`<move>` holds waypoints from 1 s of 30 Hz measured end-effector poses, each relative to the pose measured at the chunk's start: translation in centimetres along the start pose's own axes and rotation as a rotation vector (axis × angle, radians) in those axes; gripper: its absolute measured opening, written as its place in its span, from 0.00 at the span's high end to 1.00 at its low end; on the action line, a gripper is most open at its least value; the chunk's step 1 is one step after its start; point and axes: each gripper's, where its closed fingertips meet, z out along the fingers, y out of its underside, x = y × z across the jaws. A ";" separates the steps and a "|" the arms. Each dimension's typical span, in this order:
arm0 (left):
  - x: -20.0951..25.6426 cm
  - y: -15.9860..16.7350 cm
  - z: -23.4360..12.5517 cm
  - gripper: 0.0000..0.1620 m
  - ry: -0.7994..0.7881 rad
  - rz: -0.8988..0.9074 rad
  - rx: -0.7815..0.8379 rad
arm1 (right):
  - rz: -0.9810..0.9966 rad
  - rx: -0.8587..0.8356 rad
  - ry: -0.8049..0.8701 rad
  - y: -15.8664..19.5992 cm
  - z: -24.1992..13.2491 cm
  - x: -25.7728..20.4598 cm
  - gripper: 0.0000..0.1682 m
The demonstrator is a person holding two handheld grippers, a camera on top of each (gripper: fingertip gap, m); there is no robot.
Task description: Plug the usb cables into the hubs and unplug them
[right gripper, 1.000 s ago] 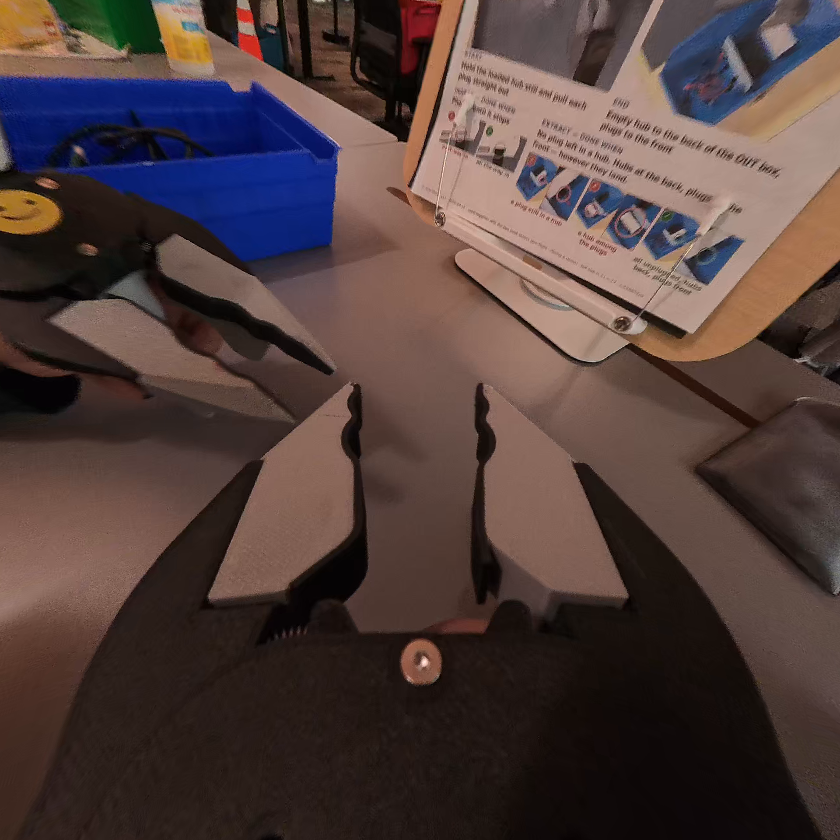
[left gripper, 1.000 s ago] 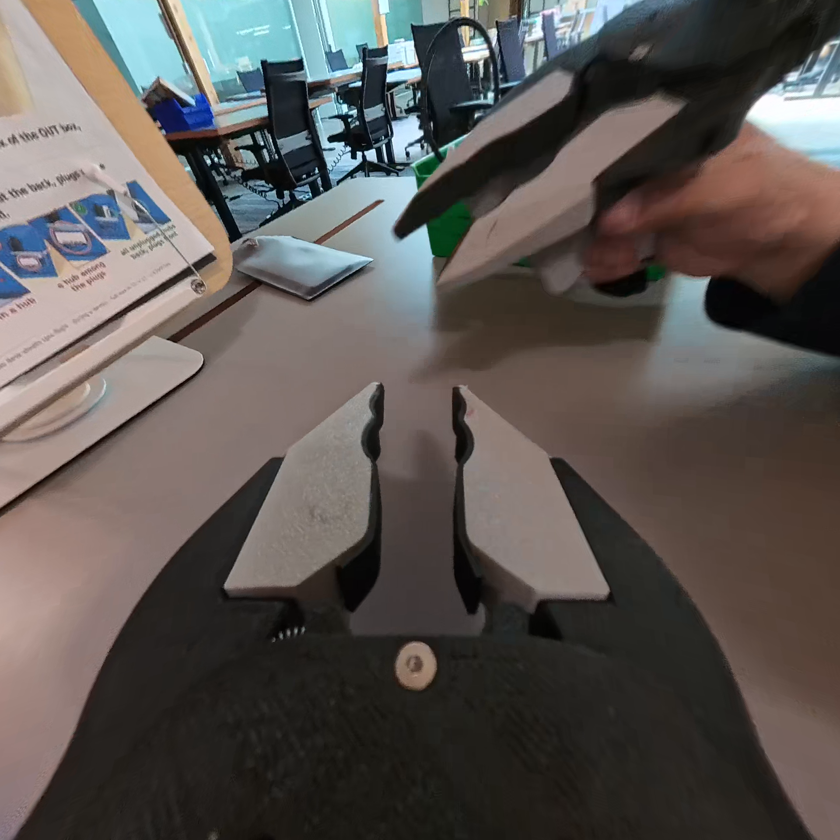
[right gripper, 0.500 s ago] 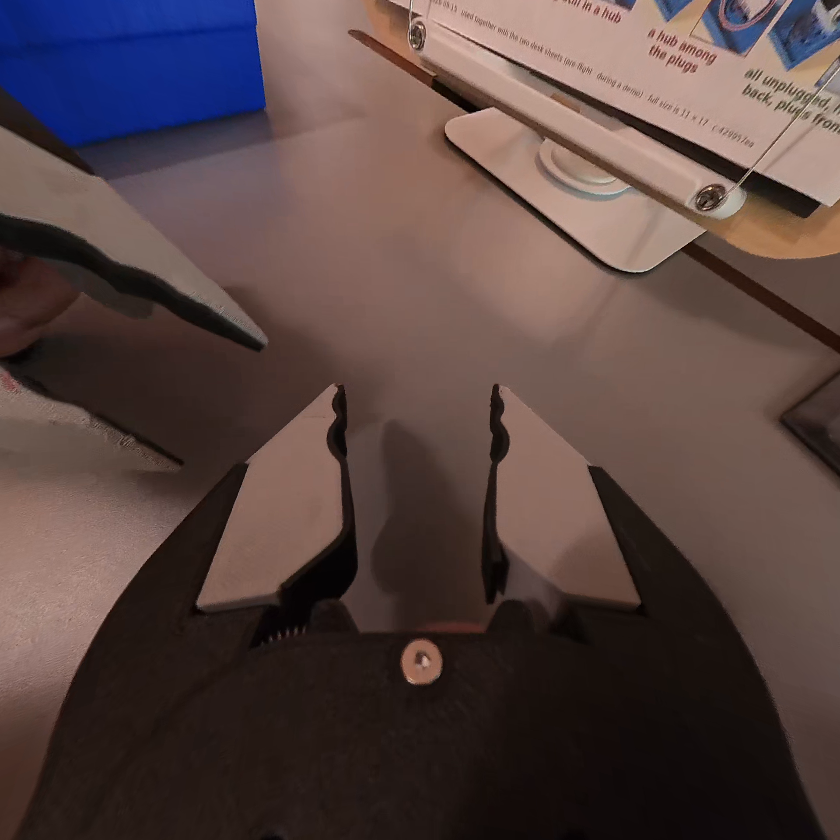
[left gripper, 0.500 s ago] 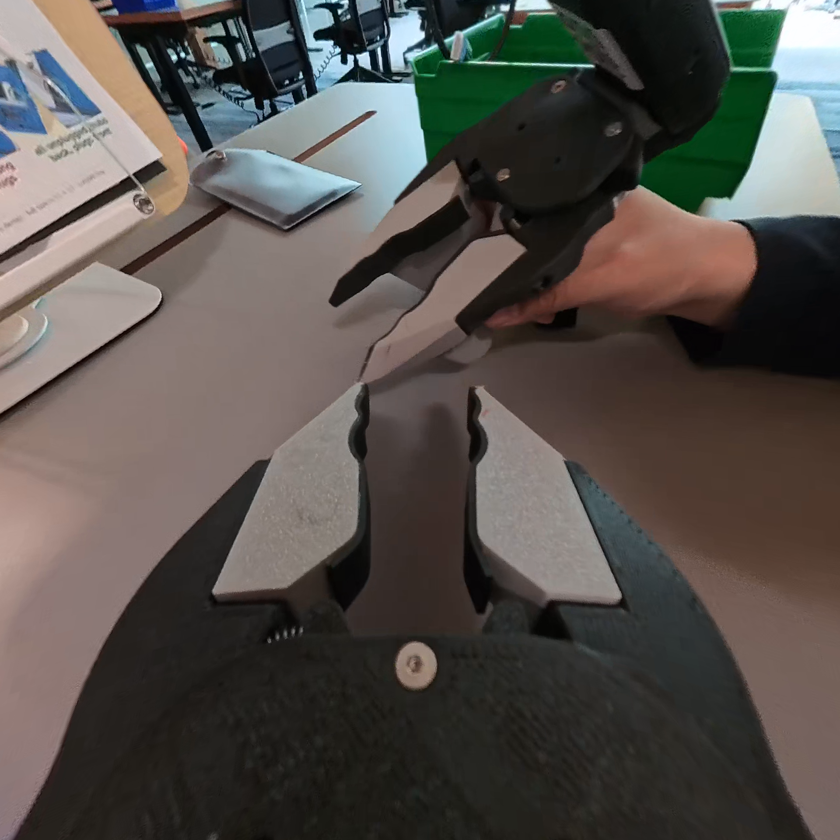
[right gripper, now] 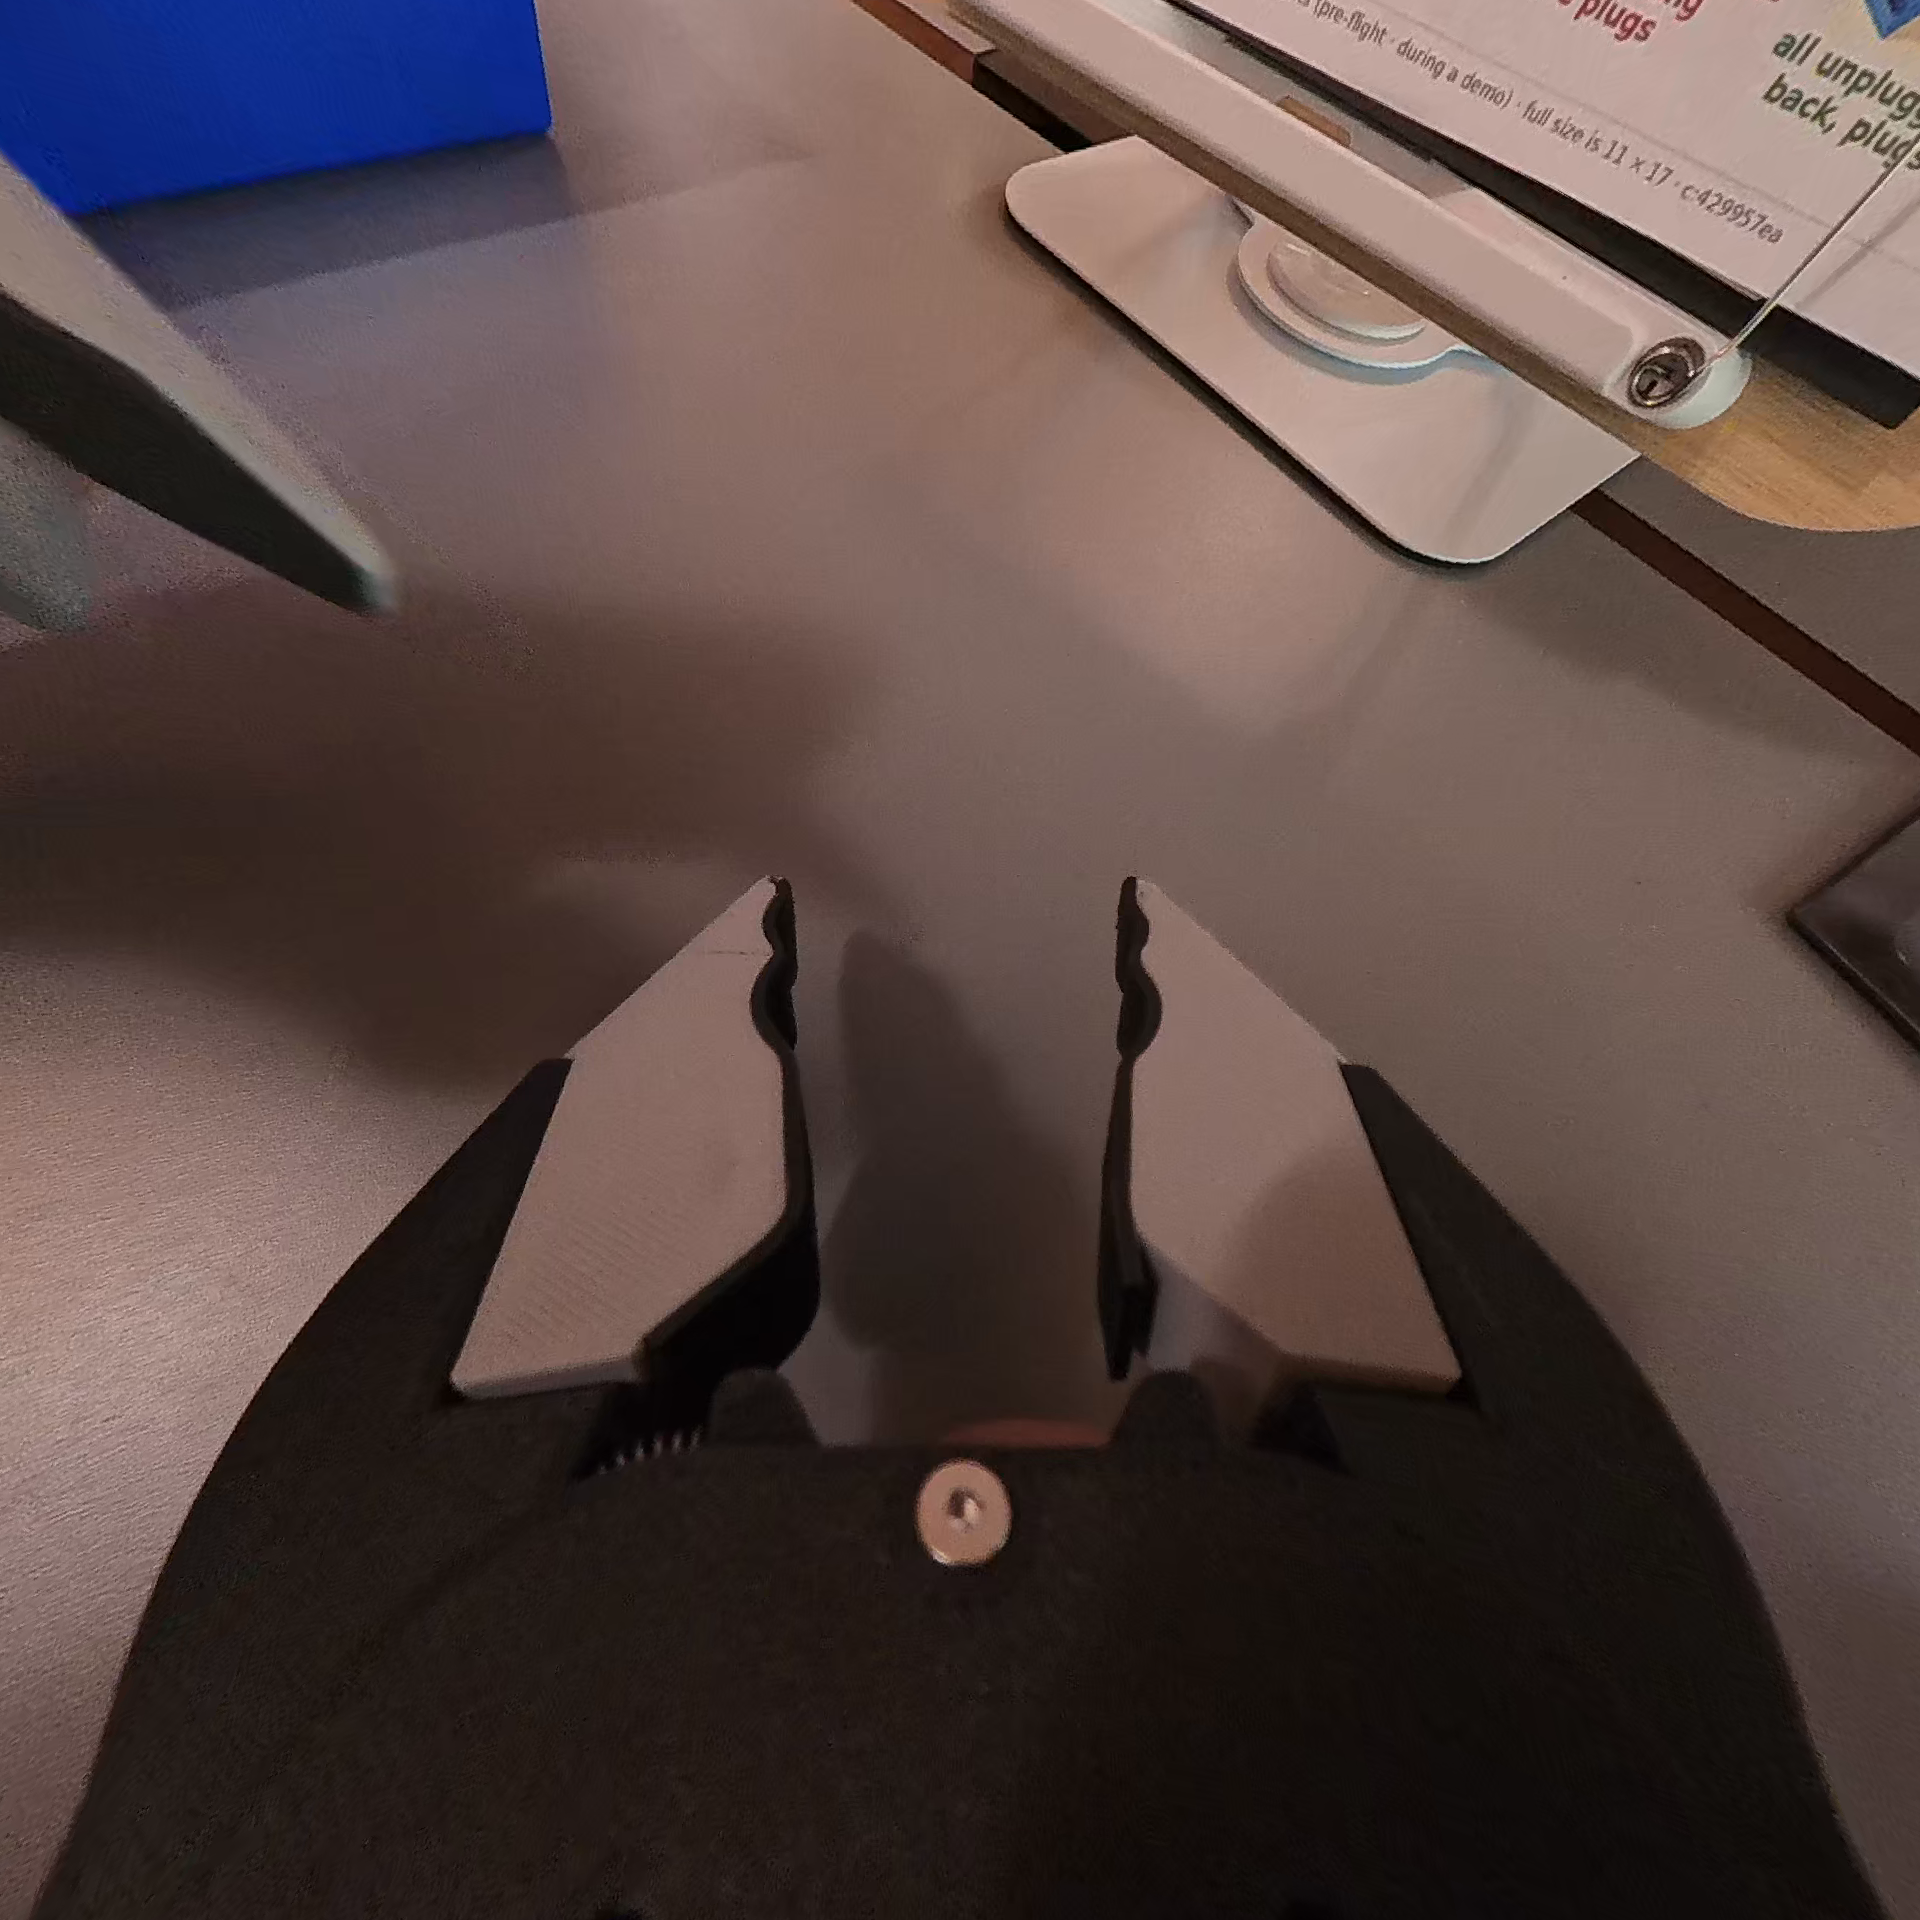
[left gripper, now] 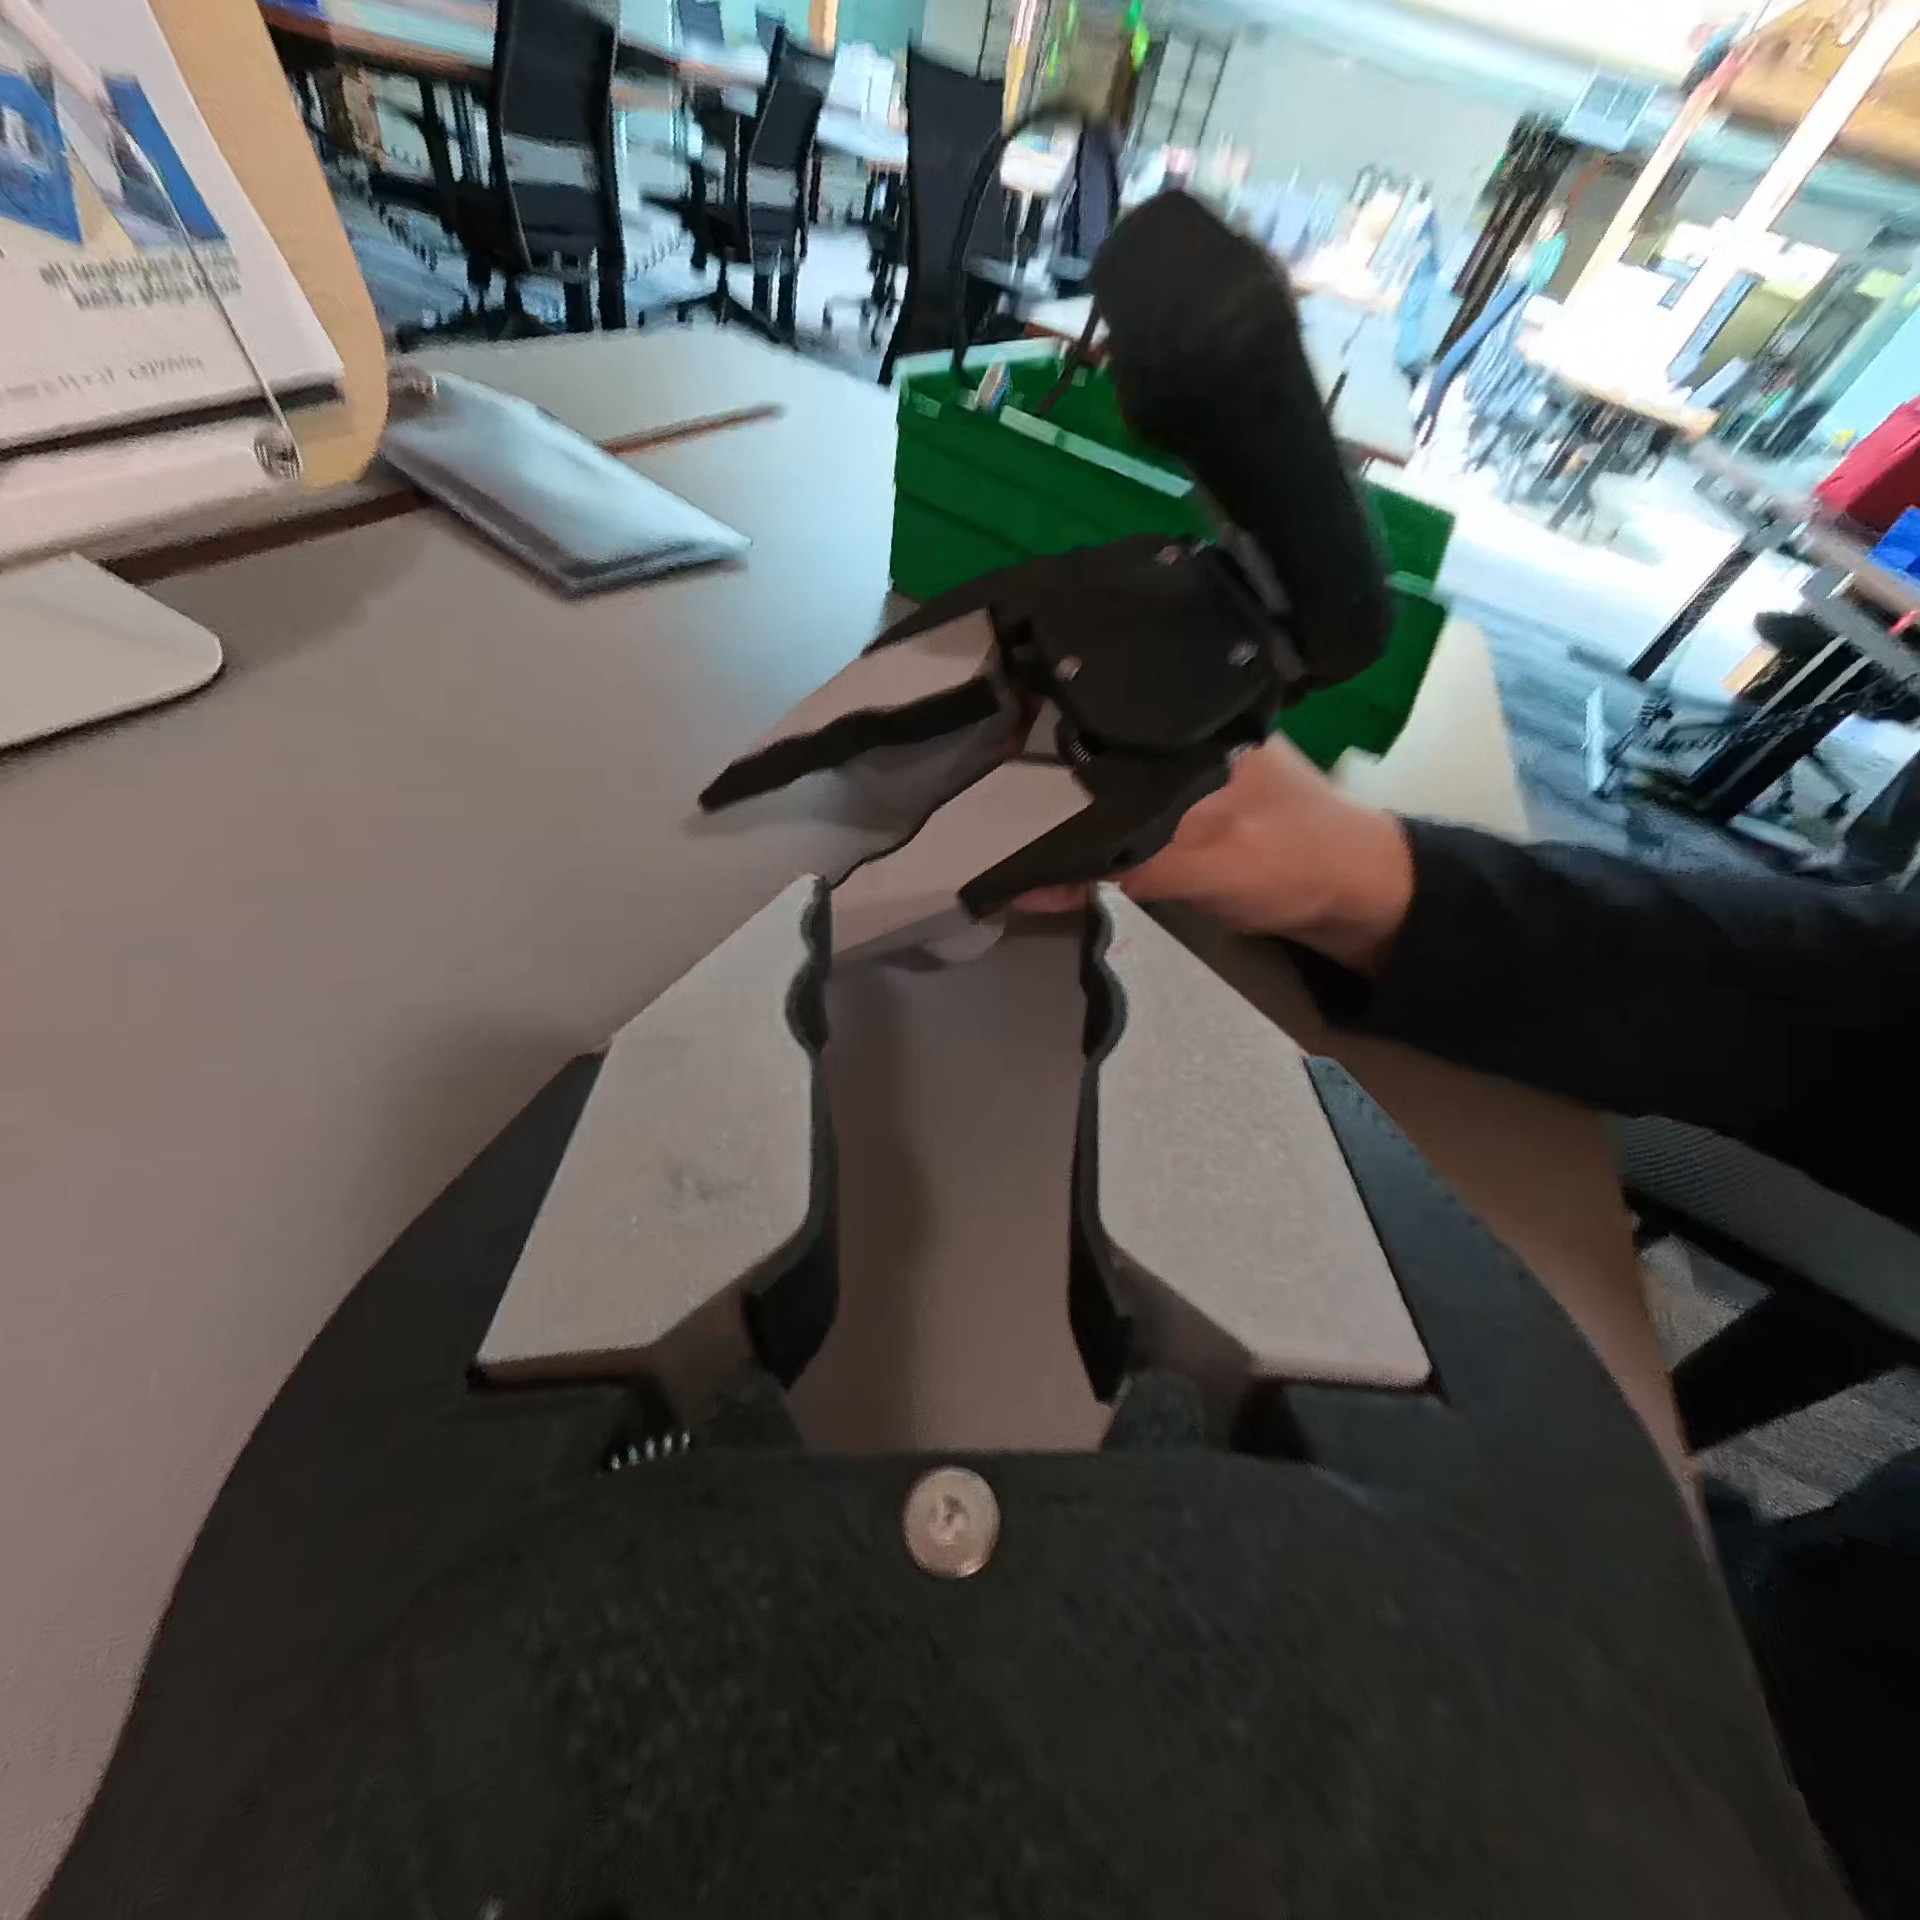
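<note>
My left gripper (left gripper: 954, 902) is open and empty, held low over the grey table (left gripper: 364, 831). Just ahead of its tips in the left wrist view is my right gripper (left gripper: 790, 821), held by a hand (left gripper: 1268, 873) in a dark sleeve, its jaws apart and empty. In the right wrist view my right gripper (right gripper: 956, 899) is open and empty above bare table (right gripper: 935, 675). The left gripper's fingers (right gripper: 156, 416) show at the left edge there. Neither gripper touches anything.
A white stand (right gripper: 1351, 395) holds a wooden board with a printed instruction sheet (left gripper: 114, 260). A green bin (left gripper: 1039, 509) stands behind the right gripper. A blue bin (right gripper: 260, 94) is at far left. A grey pouch (left gripper: 551, 488) lies near the stand. Office chairs stand beyond.
Both grippers have opened wider. The right gripper has dropped closer to the table and toward the stand. The left wrist view has swung right, showing more of the green bin and room.
</note>
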 end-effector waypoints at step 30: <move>-21.6 2.3 -25.3 0.98 -0.739 0.037 -0.968 | 0.062 -0.088 -0.081 1.3 0.8 -0.3 0.68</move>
